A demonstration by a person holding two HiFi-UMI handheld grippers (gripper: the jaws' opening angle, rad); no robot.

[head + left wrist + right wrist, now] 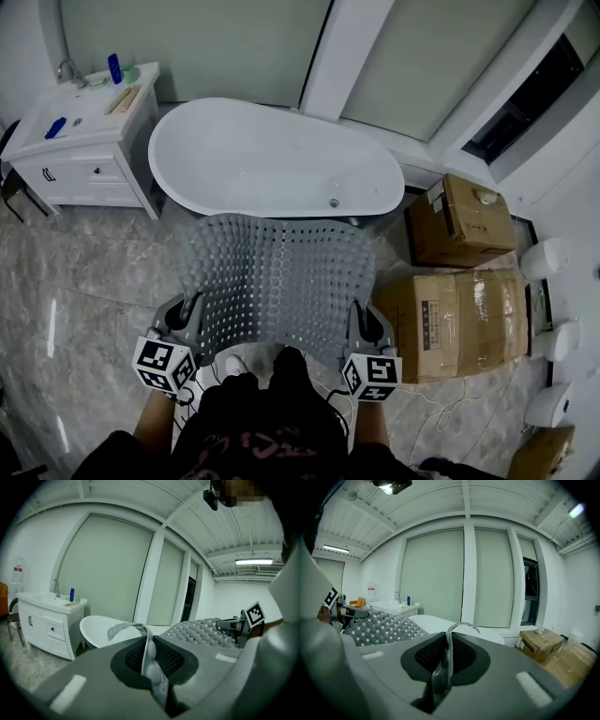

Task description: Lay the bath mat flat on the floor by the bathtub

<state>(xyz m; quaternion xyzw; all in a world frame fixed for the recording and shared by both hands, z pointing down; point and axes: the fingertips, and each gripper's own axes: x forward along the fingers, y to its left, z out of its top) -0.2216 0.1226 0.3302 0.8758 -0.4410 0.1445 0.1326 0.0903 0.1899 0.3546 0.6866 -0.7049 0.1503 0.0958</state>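
A grey, bumpy bath mat hangs spread out in the air in front of me, between the two grippers and above the floor beside the white bathtub. My left gripper is shut on the mat's near left corner, and the pinched edge stands between its jaws. My right gripper is shut on the near right corner, with that edge clamped the same way. The mat's far edge reaches toward the tub. The floor under the mat is hidden.
A white vanity with a sink and small items stands left of the tub. Cardboard boxes sit on the floor at the right, close to the mat's right side. White round fixtures line the right wall. Marble floor lies to the left.
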